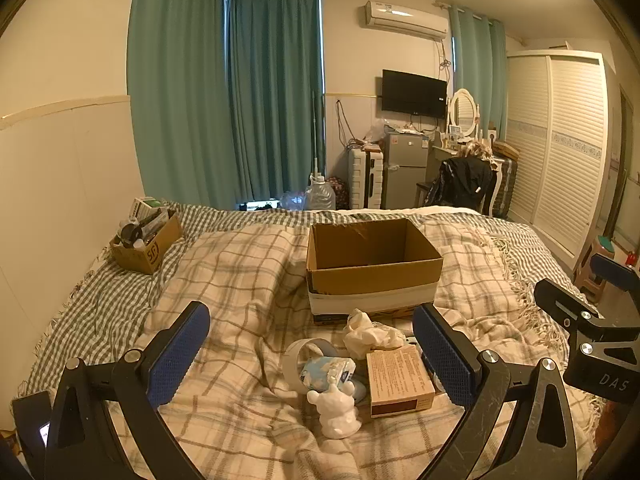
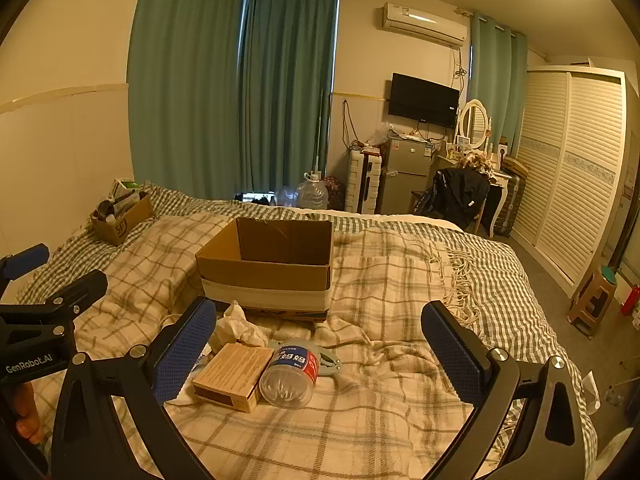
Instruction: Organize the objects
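The loose items lie in a cluster on the plaid blanket (image 1: 240, 272) of the bed, just in front of the open cardboard box (image 1: 372, 264), which appears empty and is the likely destination.

The left gripper (image 1: 312, 352) hovers above the cluster with its fingers spread wide, holding nothing. The right gripper (image 2: 316, 344) is in the same condition: fingers spread, nothing between them.

Handling notes, by item:

- White bear figurine (image 1: 336, 412): stands upright nearest the left camera. Probably ceramic or plaster, so rigid, smooth and breakable. Grip across the body, with moderate pressure.
- Tan carton (image 2: 234, 376): stiff, light, flat-sided. Grip across the two long faces.
- Clear cylindrical jar (image 2: 290, 376): lies on its side, touching the carton. Likely light, slippery and prone to rolling. Grip across the diameter near mid-length.
- Crumpled tissue (image 2: 240, 326): soft, nearly weightless. Pinch any raised fold.
- Tape roll (image 1: 300, 356): stands tilted on edge. Grip through the ring wall.
- Blue-and-white packet (image 1: 328, 372): soft. It rests between the tape roll and the carton.

The soft bedding yields under pressure, so a downward approach should be shallow.
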Tool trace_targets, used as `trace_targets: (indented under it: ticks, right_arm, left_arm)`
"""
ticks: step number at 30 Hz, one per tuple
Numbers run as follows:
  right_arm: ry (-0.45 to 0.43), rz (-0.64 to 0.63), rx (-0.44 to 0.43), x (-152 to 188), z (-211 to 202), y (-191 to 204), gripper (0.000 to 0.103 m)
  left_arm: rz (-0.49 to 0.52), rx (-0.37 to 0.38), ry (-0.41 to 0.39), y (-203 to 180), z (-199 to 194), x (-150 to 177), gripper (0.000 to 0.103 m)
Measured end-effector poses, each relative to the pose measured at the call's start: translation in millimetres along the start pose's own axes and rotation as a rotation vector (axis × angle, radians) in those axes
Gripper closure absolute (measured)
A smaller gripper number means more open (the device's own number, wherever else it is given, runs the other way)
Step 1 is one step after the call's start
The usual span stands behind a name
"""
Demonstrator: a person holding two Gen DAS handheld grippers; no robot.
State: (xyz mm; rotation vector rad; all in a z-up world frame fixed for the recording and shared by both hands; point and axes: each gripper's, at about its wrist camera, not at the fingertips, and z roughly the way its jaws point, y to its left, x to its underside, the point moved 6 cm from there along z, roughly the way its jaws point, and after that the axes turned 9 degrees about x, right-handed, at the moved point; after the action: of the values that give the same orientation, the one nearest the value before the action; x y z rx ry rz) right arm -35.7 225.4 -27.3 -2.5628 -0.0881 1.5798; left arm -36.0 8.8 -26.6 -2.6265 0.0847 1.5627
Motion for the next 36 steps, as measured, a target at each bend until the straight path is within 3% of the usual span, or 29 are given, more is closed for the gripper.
trace_targets:
  ticks: [29, 36]
  right_arm:
    - [0.026, -0.010, 0.014, -2, 1, 0, 0.000]
    - [0.062, -0.015, 0.017, 5, 14, -2, 0.000]
  left_arm:
    - [-0.006, 0.006, 0.023, 0, 8, -5, 0.000]
    - [-0.029, -0.004, 0.081, 11, 26, 7, 0.000]
